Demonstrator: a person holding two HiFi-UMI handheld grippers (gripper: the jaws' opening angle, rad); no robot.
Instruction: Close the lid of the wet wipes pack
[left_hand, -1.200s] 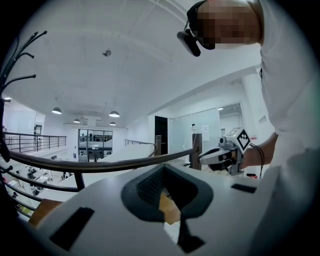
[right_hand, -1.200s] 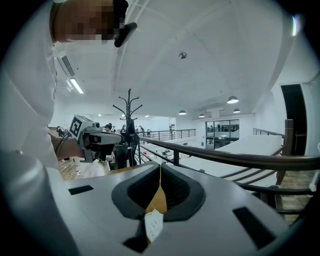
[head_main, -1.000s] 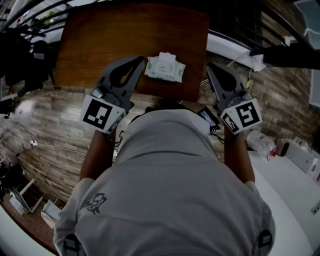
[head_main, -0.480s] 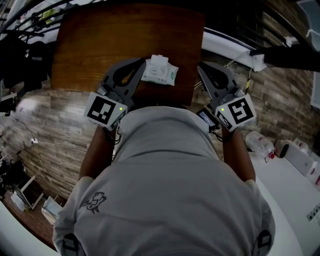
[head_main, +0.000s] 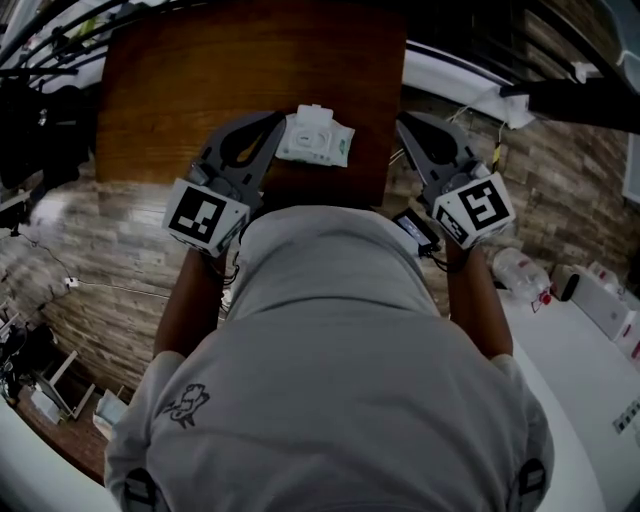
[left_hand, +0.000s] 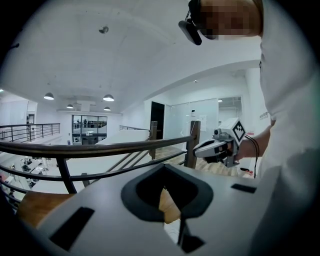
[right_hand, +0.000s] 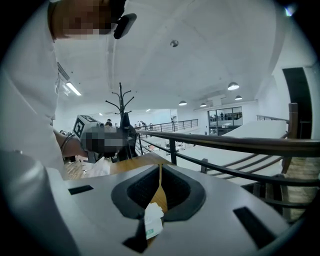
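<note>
L gripper (head_main: 272, 125) & R gripper (head_main: 408, 124), both shut w/ nothing held, reach fwd on bare forearms, tips angled inward, flanking the wet wipes pack (head_main: 315, 139) (long axis left-right, slightly skewed) at the wooden table's (head_main: 200, 70) near edge.

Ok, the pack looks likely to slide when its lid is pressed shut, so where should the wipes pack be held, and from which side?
Probably its left short end, coming in low from the left, where the left gripper sits right beside it. The wipes pack lies flat on the table with the lid in its middle, so an end grip leaves the lid free.
</note>
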